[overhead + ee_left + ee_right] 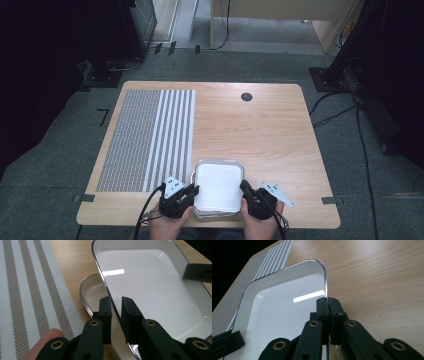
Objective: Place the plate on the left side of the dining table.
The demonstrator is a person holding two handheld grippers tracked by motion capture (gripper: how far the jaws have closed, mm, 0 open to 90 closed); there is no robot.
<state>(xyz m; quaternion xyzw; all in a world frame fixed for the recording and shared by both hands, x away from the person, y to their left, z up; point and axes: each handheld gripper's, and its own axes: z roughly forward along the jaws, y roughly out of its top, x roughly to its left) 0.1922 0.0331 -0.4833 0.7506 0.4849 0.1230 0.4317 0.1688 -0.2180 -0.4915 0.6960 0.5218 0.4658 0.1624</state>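
Note:
A white tray [218,182] with a shiny rim lies at the table's near edge, stacked on a second tray [92,293] that peeks out beneath its left side. My left gripper [192,190] is at the top tray's left rim. In the left gripper view its jaws [116,303] straddle the thin rim of the top tray [150,285] with a visible gap, open. My right gripper [246,187] is at the right rim. In the right gripper view its jaws [327,301] are pressed together on the rim of the tray [282,307].
A striped woven placemat [147,140] covers the left part of the wooden table [260,130], close beside the trays. A round cable hole [246,97] sits near the far edge. Bare wood stretches beyond and to the right of the trays.

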